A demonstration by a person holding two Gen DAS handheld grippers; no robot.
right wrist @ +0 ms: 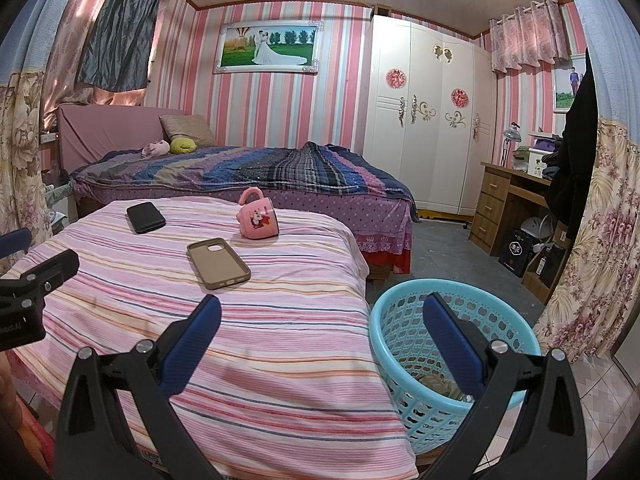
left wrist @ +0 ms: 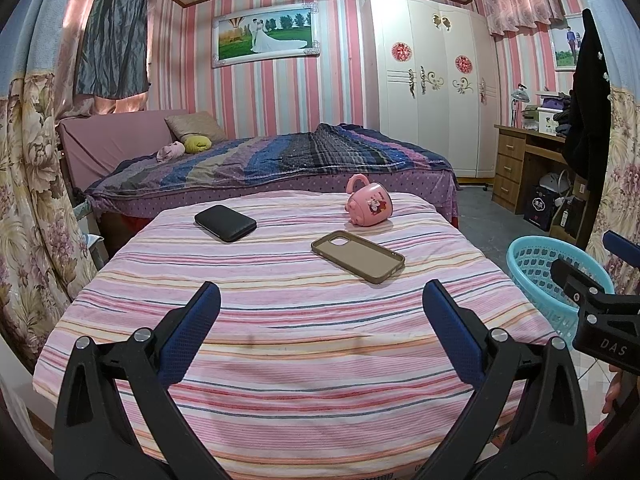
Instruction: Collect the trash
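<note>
Across the middle of both views spreads the pink striped cloth-covered table [left wrist: 280,320], the biggest thing before me, with the purple quilted bed [left wrist: 272,160] behind it in the upper half of the frame. At the lower right of my right wrist view stands the round turquoise plastic lattice basket [right wrist: 404,344] on the floor, just beside the table's edge; some crumpled trash [right wrist: 436,386] lies in its bottom. On the cloth rest a tan phone case [left wrist: 358,256] lying face up at centre, a black rectangular wallet [left wrist: 225,223] to its upper left, and a pink cartoon mug [left wrist: 370,204] tipped on its side at the upper right. My left gripper [left wrist: 320,300] hangs released over the cloth, fingers spread, holding nothing. My right gripper [right wrist: 322,312] is likewise released, one finger above the basket.
</note>
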